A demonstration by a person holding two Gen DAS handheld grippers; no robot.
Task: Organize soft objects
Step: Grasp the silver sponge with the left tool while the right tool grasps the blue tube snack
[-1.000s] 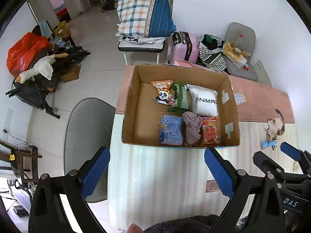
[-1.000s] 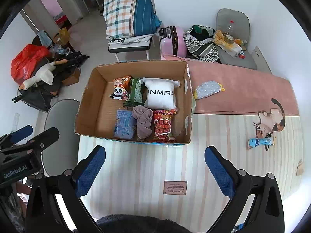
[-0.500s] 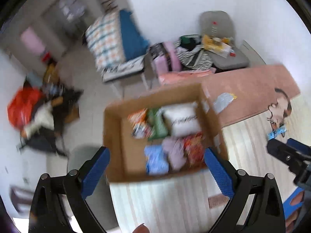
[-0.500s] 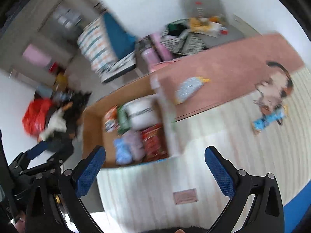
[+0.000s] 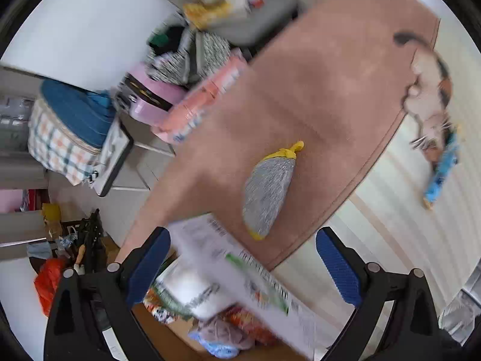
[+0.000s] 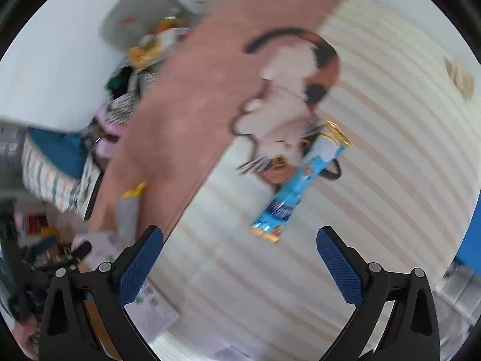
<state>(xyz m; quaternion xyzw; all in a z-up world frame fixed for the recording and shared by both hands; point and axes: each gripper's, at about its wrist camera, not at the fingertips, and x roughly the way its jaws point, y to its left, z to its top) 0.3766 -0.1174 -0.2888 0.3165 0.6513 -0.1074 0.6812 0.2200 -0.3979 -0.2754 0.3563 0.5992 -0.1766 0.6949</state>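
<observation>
The left hand-held gripper [image 5: 242,266] hangs with its blue-padded fingers [image 5: 147,266] spread wide and nothing between them. In its view, a grey mesh pouch with yellow trim [image 5: 268,191] lies on the pinkish-brown part of the mat [image 5: 315,90] covering the desk, just above the gap between the fingers, toward 12 o'clock. At 6 o'clock sits the cardboard box [image 5: 240,273], its white printed flap blurred; inside it show a white pillow-like pack [image 5: 192,296], a mauve cloth bundle [image 5: 222,332], a red snack bag [image 5: 249,325] and a light blue pack [image 5: 221,350], packed close together. A long blue wrapped packet [image 5: 440,174] lies at about 3 o'clock on the striped part of the mat, next to the printed cat [image 5: 430,96], well apart from the pouch.

The right hand-held gripper [image 6: 240,266] is likewise spread wide and holds nothing. In its view the blue wrapped packet lies slantwise on the cream stripes just above the gap, at about 1 o'clock, its upper end overlapping the cat print. The grey pouch appears blurred at 9 o'clock, near the edge of the pinkish band, with a corner of the box below it by the left finger. Both views are smeared by motion, so printing on the packs cannot be read. Beyond the desk edge, at 10 o'clock, a checked bundle [image 5: 69,132] and a pink suitcase [image 5: 150,96] stand on the floor side.
</observation>
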